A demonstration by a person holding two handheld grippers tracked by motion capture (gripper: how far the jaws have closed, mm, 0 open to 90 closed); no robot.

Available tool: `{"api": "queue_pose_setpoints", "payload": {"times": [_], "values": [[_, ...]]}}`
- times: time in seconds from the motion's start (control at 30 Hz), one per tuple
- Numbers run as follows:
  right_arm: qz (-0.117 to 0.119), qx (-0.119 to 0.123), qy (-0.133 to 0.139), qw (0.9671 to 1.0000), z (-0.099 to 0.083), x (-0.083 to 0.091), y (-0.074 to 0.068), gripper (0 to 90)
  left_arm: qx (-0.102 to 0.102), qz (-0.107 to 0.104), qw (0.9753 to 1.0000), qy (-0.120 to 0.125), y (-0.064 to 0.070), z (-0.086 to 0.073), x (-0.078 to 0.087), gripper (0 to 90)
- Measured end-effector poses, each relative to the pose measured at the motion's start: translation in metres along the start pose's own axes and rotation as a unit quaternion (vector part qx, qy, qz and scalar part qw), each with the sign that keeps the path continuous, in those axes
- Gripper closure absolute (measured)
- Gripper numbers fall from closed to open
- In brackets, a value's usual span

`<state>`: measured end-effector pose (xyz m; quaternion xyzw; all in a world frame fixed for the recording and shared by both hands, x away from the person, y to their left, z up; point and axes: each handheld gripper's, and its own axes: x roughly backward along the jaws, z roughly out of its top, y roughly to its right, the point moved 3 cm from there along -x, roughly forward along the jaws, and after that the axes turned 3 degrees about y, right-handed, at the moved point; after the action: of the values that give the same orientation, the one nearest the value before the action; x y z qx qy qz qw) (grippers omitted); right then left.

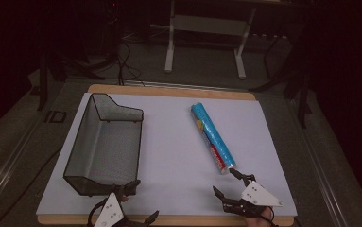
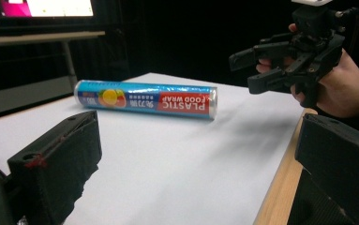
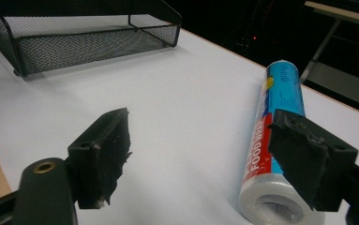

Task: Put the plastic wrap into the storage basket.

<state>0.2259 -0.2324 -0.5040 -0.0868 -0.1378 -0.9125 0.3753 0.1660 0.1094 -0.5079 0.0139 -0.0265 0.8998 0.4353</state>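
Right tool (image 1: 226,182) wide open, empty, beside food-wrap roll (image 1: 212,136).

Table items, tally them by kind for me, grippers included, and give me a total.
Plastic food wrap roll: 1
Black mesh basket: 1
Handheld grippers: 2, the left gripper and the right gripper, both with jaws apart
Total: 4

Your blue roll of wrap (image 2: 145,99) at two o'clock on the bench reads "PLASTIC FOOD WRAP" in white on its red band, seen upside down from your left gripper view, "FOOD WRAP" legible from your right, smaller print too blurred.
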Motion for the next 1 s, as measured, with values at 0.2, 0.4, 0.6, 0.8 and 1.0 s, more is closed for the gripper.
{"api": "queue_pose_setpoints", "payload": {"times": [0.2, 0.4, 0.6, 0.8, 1.0], "values": [[0.019, -0.009, 0.003, 0.9998, 0.005, 0.004, -0.002, 11.2, 0.004, -0.008, 0.9999, 0.006, 0.001, 0.000, 0.000, 0.9], [0.020, -0.001, -0.009, 0.9997, 0.010, 0.002, -0.008, 9.4, 0.005, -0.008, 0.9999, 0.008, 0.001, 0.000, 0.000, 0.9], [0.040, 0.004, -0.011, 0.9991, 0.021, 0.002, -0.010, 9.3, 0.001, -0.007, 1.0000, 0.004, 0.002, -0.001, -0.002, 0.9], [0.038, 0.003, 0.003, 0.9993, 0.030, -0.004, 0.002, 9.4, 0.001, -0.011, 0.9999, 0.005, 0.002, -0.001, -0.003, 0.9], [0.029, 0.004, 0.000, 0.9996, 0.036, -0.016, 0.016, 9.4, 0.007, -0.011, 0.9999, 0.008, 0.001, -0.001, -0.002, 0.9]]}}
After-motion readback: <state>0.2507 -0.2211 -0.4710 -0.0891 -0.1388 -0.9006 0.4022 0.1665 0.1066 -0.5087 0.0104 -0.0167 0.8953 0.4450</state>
